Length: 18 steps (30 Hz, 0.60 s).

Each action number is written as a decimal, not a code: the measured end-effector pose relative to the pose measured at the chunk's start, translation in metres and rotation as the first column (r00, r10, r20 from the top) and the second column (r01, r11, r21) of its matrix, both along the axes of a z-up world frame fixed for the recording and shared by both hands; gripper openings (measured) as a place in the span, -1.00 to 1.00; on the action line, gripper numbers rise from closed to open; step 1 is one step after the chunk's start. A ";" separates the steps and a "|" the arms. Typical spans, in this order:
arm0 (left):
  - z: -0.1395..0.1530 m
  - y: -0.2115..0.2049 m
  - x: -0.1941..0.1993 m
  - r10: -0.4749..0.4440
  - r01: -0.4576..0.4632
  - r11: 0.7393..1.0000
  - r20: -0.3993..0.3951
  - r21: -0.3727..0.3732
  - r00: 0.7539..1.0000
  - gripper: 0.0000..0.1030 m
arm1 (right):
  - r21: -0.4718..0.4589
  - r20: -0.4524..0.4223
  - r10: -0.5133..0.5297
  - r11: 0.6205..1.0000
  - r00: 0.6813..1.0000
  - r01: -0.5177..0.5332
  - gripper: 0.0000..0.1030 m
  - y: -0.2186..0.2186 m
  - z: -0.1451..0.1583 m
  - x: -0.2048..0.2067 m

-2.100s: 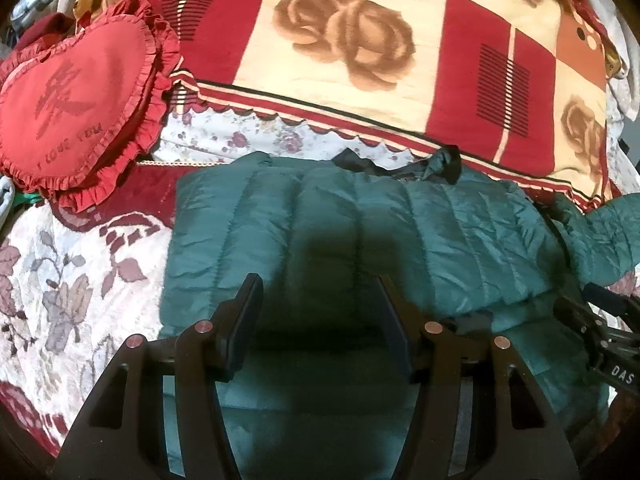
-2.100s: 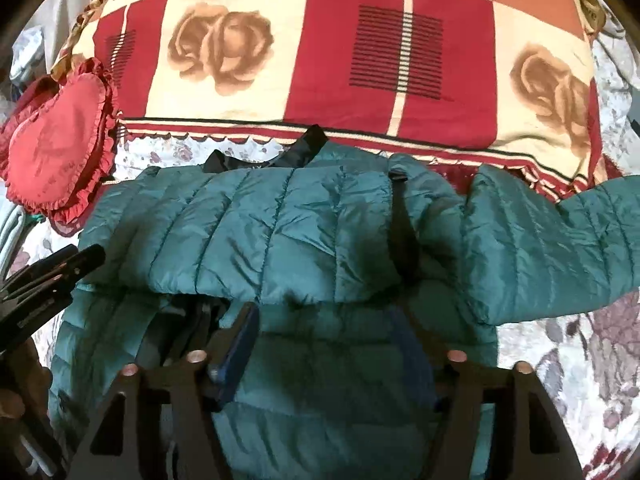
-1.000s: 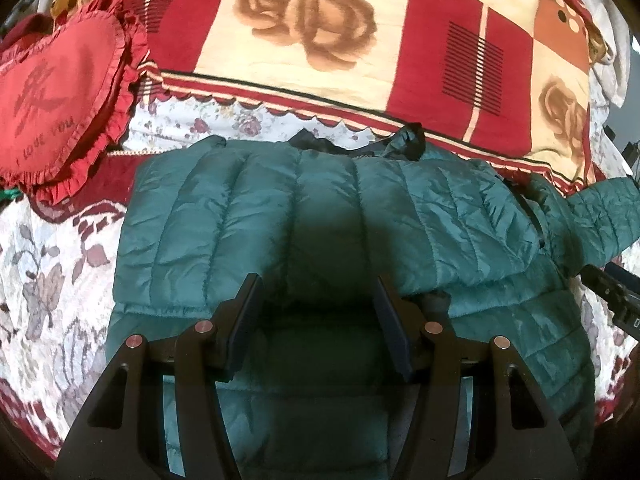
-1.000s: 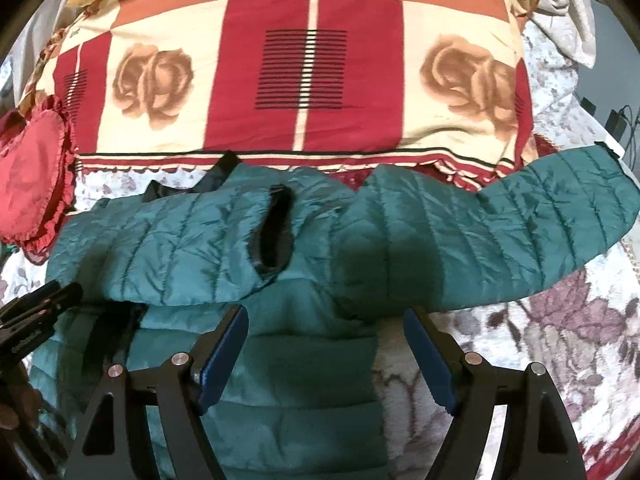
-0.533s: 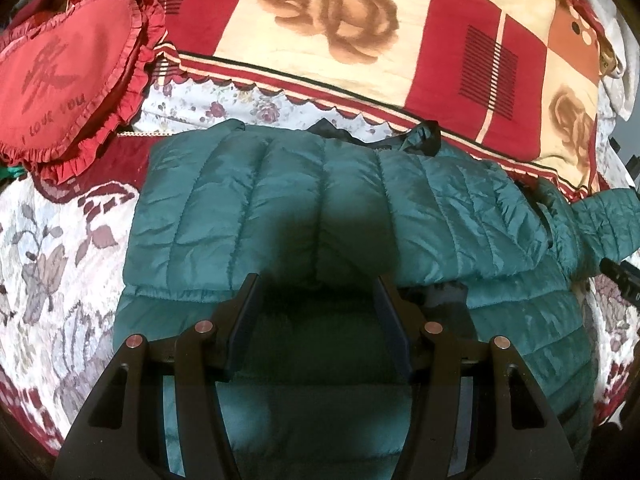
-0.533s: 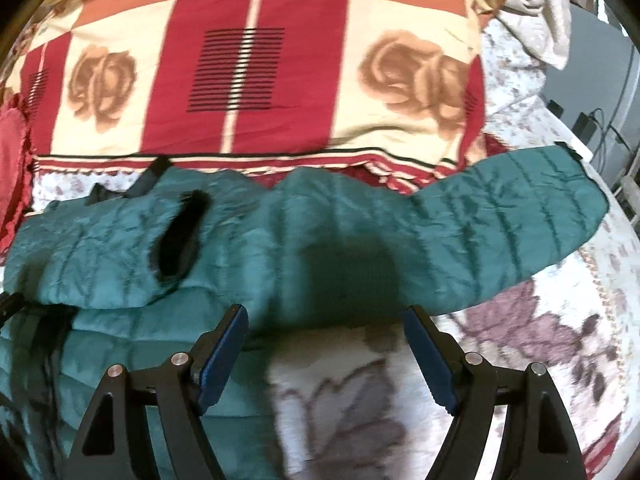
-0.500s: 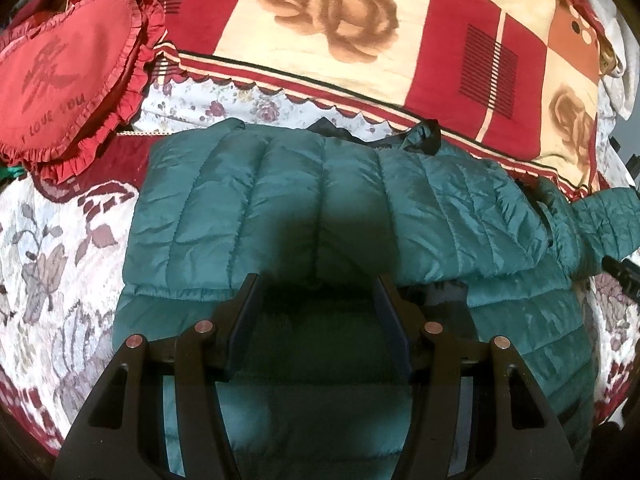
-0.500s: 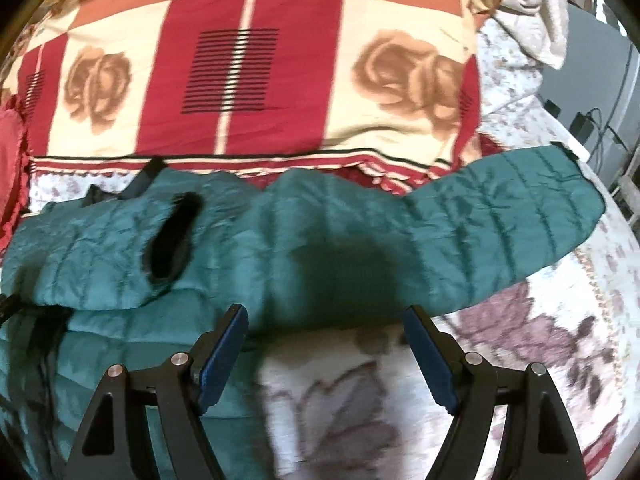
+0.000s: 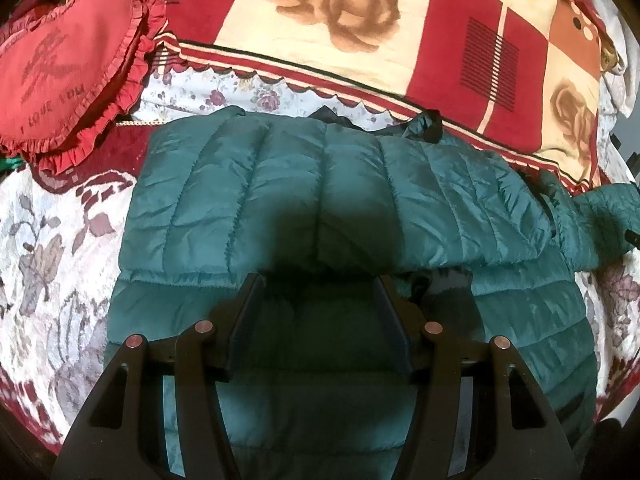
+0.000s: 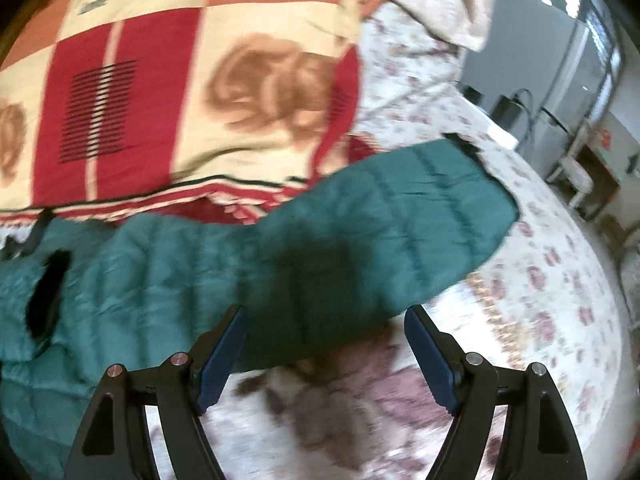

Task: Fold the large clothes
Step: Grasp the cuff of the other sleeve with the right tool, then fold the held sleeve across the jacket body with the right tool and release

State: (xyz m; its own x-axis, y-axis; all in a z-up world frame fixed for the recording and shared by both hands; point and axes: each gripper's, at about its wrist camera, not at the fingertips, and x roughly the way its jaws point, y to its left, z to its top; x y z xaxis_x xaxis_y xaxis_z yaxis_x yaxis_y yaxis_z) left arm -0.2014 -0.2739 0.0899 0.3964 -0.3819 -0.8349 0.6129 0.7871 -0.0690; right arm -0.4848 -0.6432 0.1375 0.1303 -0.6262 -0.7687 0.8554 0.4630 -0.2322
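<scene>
A dark green quilted puffer jacket [image 9: 320, 200] lies on a floral bedspread, its left sleeve folded across the chest. My left gripper [image 9: 318, 292] is open and empty, hovering over the jacket's middle just below the folded sleeve's edge. In the right wrist view the jacket's other sleeve [image 10: 380, 224] stretches out to the right over the bedspread, its cuff [image 10: 480, 172] at the far end. My right gripper [image 10: 326, 328] is open and empty, above the lower edge of this sleeve near its middle. The view is blurred by motion.
A red heart-shaped frilled cushion [image 9: 68, 68] lies at the upper left. A red and cream rose blanket [image 9: 360, 20] covers the bed behind the jacket and shows in the right wrist view [image 10: 180, 92]. The bed's right edge [image 10: 592, 280] drops toward furniture and cables.
My right gripper has swung right along the outstretched sleeve, from the jacket's body toward the cuff. My left gripper has shifted slightly but stays open over the jacket's middle.
</scene>
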 end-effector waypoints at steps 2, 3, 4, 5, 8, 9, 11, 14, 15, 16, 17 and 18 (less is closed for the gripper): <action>-0.001 0.000 0.000 -0.002 0.002 1.000 -0.001 0.000 1.000 0.11 | -0.015 -0.020 -0.034 0.999 0.999 0.034 0.56 -0.012 0.002 -0.008; -0.002 -0.001 -0.001 -0.003 0.003 1.000 -0.001 0.002 1.000 0.11 | -0.020 -0.022 -0.047 0.999 0.999 0.046 0.61 -0.015 0.003 -0.012; -0.002 -0.001 -0.001 -0.004 0.004 1.000 -0.002 0.004 1.000 0.11 | -0.024 -0.022 -0.065 0.998 0.998 0.064 0.63 -0.020 0.005 -0.017; -0.003 -0.001 -0.001 -0.006 0.006 1.000 -0.004 0.005 1.000 0.11 | -0.025 -0.020 -0.077 0.997 0.997 0.077 0.66 -0.023 0.006 -0.020; -0.005 -0.002 0.000 -0.007 0.007 1.000 -0.003 0.011 1.000 0.11 | -0.021 -0.020 -0.106 0.994 0.994 0.106 0.69 -0.035 0.008 -0.028; -0.005 -0.002 0.000 -0.006 0.006 1.000 -0.004 0.013 1.000 0.11 | -0.019 -0.018 -0.111 0.994 0.994 0.111 0.70 -0.039 0.007 -0.029; -0.006 0.000 0.001 -0.002 0.002 1.000 -0.009 0.012 1.000 0.11 | -0.011 -0.002 -0.122 0.993 0.993 0.122 0.70 -0.047 0.008 -0.032; -0.008 0.001 0.000 0.001 0.000 1.000 -0.012 0.017 1.000 0.11 | -0.005 0.017 -0.130 0.992 0.991 0.130 0.70 -0.059 0.006 -0.032; -0.008 0.001 0.000 0.001 0.000 1.000 -0.010 0.021 1.000 0.11 | -0.001 0.019 -0.134 0.991 0.991 0.134 0.70 -0.062 0.004 -0.032; -0.009 0.002 0.000 0.001 -0.001 1.000 -0.008 0.024 1.000 0.11 | 0.010 0.032 -0.138 0.990 0.990 0.138 0.70 -0.066 0.003 -0.032; -0.009 0.002 0.000 0.001 -0.001 1.000 -0.007 0.025 1.000 0.11 | 0.026 0.050 -0.140 0.990 0.989 0.139 0.70 -0.070 0.001 -0.033; -0.009 0.002 0.000 0.001 -0.001 1.000 -0.008 0.027 1.000 0.11 | 0.033 0.058 -0.141 0.990 0.988 0.139 0.70 -0.073 0.000 -0.033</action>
